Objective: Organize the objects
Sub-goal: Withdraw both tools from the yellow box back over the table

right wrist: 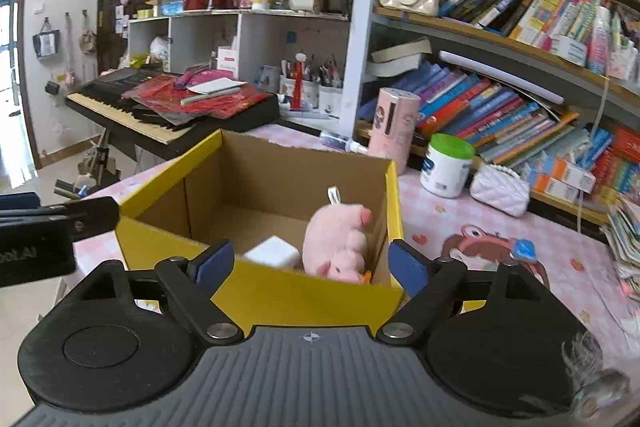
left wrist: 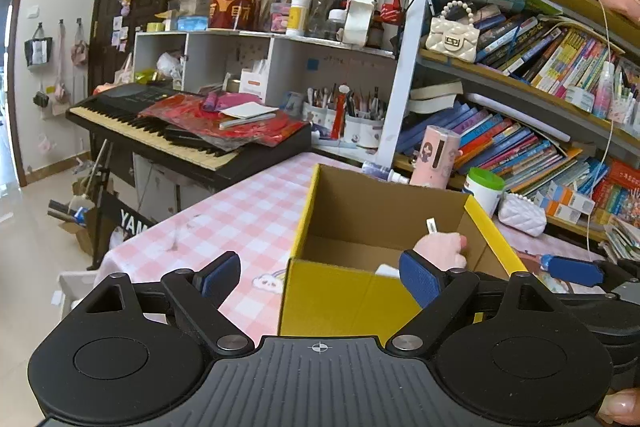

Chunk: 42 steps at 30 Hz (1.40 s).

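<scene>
- The left gripper has its blue-padded fingers spread wide with nothing held; the front wall of the box shows through the gap.
- The right gripper likewise stands wide open and empty-handed, its blue pads set apart in front of the near wall of the box.
- An open yellow cardboard box with a brown inside stands on the pink-and-white checked tablecloth.
- A pink plush pig toy lies inside the box against its right wall, a white loop tag standing up from its back.
- A small white block rests on the box floor just left of the pig.
- Beyond the box, a white tub with a green lid and a white quilted purse sit on the table near the bookshelf.
</scene>
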Each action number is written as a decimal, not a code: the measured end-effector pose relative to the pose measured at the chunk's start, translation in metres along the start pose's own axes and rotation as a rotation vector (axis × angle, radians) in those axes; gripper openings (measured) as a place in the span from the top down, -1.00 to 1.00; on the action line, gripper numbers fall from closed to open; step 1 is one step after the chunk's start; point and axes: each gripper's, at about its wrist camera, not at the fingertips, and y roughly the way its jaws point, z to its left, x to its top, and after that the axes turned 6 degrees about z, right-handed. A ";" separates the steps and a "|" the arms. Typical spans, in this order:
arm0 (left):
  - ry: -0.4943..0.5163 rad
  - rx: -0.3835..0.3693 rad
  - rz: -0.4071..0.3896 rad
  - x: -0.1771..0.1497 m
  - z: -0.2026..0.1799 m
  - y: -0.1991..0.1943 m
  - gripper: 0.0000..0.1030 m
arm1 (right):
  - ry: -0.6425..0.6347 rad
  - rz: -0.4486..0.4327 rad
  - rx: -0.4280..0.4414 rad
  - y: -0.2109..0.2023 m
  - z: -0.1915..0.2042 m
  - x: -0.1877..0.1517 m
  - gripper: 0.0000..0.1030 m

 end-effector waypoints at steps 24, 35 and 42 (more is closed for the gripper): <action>0.059 -0.010 0.187 -0.052 0.016 -0.038 -0.72 | 0.096 0.166 -0.133 -0.050 0.013 -0.071 -0.75; 0.110 -0.051 0.243 -0.070 0.007 -0.049 -0.72 | 0.134 0.198 -0.171 -0.071 0.010 -0.094 -0.77; 0.148 -0.105 0.262 -0.074 -0.008 -0.048 -0.72 | 0.167 0.210 -0.223 -0.085 -0.001 -0.105 -0.79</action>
